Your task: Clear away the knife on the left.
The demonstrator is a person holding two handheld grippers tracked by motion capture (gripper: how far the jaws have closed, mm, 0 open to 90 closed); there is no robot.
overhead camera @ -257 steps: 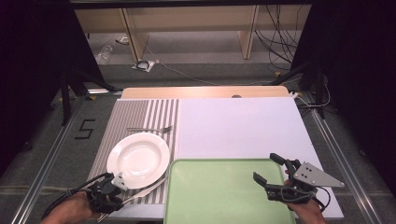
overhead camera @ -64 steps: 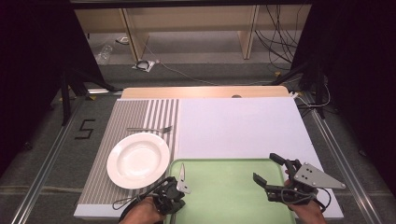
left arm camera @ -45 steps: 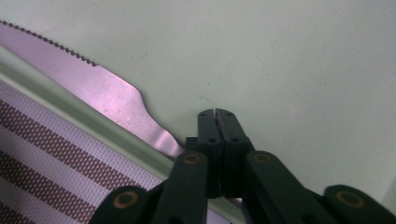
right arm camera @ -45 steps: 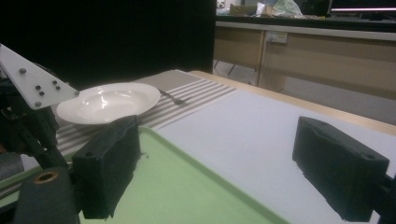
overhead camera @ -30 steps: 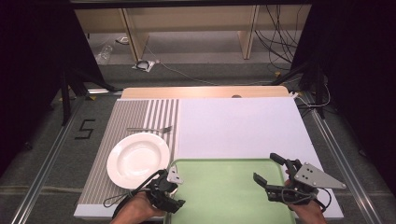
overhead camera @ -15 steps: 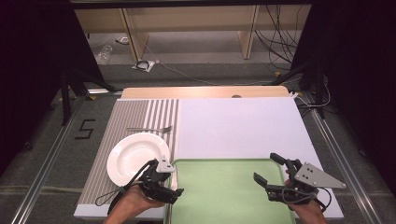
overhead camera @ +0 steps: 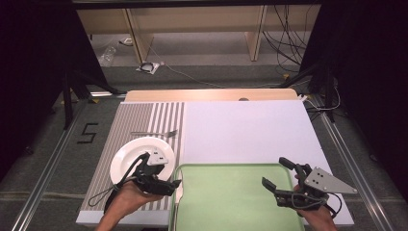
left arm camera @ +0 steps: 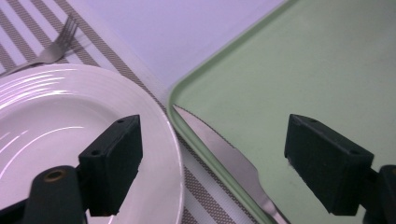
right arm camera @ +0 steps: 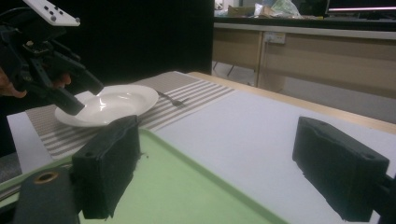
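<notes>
— Since a second ago, what changed? The left tool [overhead camera: 166,179] has lifted off the knife [left arm camera: 224,161], its jaws just opening and now released, nothing between them.

— Where is everything? Taking the green tray [overhead camera: 240,202] as landmark: the knife lies along its left rim, the plate [overhead camera: 127,156] just left, the right tool [overhead camera: 281,178] spread wide above its right side.

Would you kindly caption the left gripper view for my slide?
Open left gripper above a knife lying along the green tray's edge, beside a white plate and fork.
</notes>
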